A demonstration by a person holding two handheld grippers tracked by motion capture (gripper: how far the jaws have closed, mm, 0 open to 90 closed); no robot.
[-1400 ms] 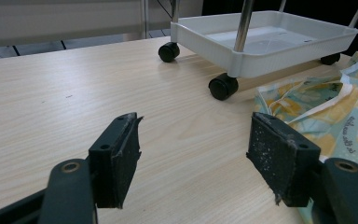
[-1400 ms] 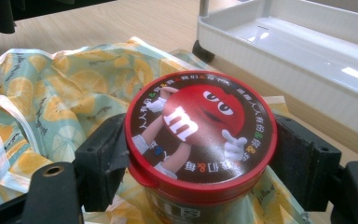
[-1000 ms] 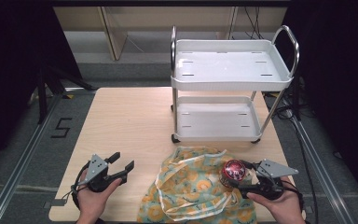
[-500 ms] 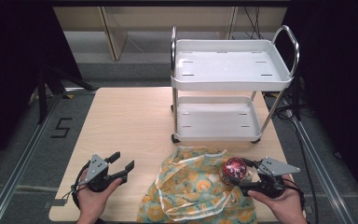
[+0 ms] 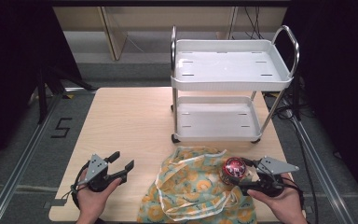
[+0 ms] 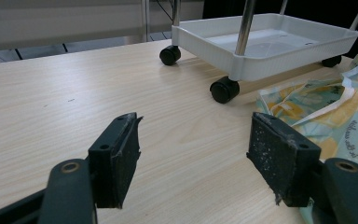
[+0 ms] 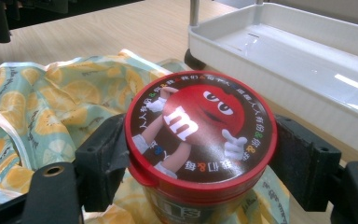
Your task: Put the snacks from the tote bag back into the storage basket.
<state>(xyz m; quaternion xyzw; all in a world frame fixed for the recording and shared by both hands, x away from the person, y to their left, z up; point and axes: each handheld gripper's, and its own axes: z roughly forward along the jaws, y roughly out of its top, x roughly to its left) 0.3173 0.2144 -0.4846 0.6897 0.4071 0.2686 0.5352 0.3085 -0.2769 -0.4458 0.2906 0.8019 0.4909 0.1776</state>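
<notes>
A round candy tub (image 5: 233,169) with a red lid (image 7: 200,128) stands upright on a yellow-and-green patterned cloth bag (image 5: 193,186) at the table's front. My right gripper (image 5: 237,172) is shut on the candy tub, one jaw against each side just under the lid. At the front left, my left gripper (image 5: 122,160) rests open over bare wood with nothing between its pads (image 6: 123,156). The bag (image 6: 335,109) lies to that gripper's right.
A white two-shelf wheeled cart (image 5: 230,84) stands on the back right of the wooden table (image 5: 126,121); its castors (image 6: 223,89) and lower tray (image 7: 298,51) are close to the bag. Bare wood stretches across the left and middle. Dark floor surrounds the table.
</notes>
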